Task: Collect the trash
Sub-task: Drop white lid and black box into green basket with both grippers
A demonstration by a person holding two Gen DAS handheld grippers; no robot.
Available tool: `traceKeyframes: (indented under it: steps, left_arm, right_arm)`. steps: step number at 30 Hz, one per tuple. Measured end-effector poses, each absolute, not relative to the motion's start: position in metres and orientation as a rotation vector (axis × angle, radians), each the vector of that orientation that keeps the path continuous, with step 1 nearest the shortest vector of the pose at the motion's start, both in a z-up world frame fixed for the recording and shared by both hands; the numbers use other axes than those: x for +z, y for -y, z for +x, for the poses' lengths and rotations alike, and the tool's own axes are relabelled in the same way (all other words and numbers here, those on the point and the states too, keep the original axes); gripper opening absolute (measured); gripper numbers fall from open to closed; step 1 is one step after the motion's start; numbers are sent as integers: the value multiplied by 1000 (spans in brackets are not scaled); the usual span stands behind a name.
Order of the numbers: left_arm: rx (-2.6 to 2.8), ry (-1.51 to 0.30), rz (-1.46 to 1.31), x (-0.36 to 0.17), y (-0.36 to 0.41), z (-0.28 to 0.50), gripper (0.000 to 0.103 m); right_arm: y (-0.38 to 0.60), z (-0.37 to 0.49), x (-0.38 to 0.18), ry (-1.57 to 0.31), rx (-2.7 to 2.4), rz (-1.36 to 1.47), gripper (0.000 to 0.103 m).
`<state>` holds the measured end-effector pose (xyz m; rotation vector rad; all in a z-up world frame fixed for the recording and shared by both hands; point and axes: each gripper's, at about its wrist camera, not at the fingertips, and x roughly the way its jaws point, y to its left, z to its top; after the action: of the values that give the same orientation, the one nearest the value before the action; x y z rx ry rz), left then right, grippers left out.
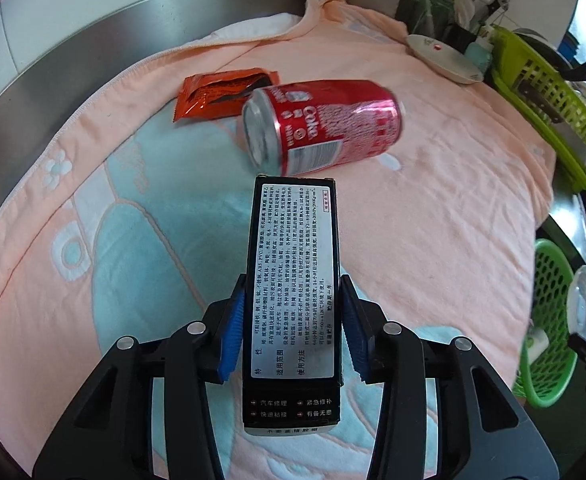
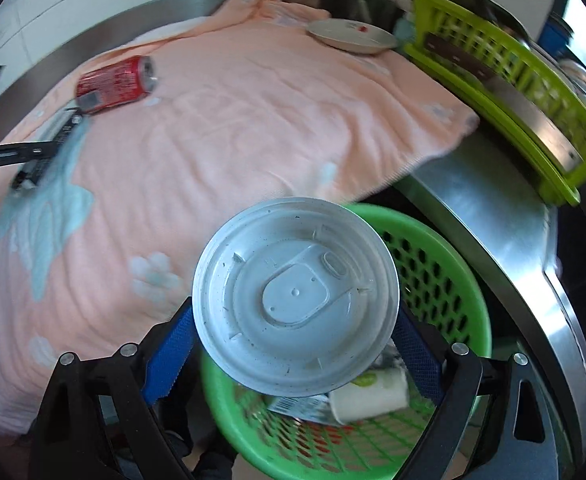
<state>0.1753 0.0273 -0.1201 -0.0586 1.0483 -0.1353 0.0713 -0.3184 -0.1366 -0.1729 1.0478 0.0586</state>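
Observation:
My left gripper [image 1: 291,326] is shut on a long black box [image 1: 293,280] with a white printed label, held above the pink and blue towel [image 1: 433,200]. A red Coke can [image 1: 325,124] lies on its side just beyond the box, with an orange snack wrapper [image 1: 221,94] behind it. My right gripper [image 2: 293,344] is shut on a round white plastic lid [image 2: 295,298], held over the green trash basket [image 2: 445,276]. The basket holds a paper cup [image 2: 369,398] and other scraps. The can [image 2: 115,84] and box [image 2: 49,144] also show at the left of the right wrist view.
A beige plate [image 1: 445,58] sits at the towel's far right corner. A lime dish rack [image 1: 549,100] with dishes stands to the right. A steel counter rim [image 1: 93,48] runs behind the towel. Knives and utensils [image 1: 453,0] stand at the back.

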Motion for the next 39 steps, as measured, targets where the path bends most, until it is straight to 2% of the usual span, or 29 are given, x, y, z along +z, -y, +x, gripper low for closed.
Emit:
traceKeyframes:
  steps: [8, 18, 29, 39]
  left_arm:
    - [-234, -1020, -60, -102, 2, 136, 43]
    - [-438, -1015, -16, -91, 98, 108, 43]
    - [-609, -1070, 50, -112, 212, 100, 44]
    - [-652, -1103, 57, -123, 247, 104, 45]
  right_arm:
    - [378, 65, -152, -1094, -94, -113, 91]
    - [400, 52, -142, -1065, -134, -83, 92]
    - [410, 30, -112, -988, -121, -89, 92]
    - [419, 21, -101, -961, -130, -88, 92]
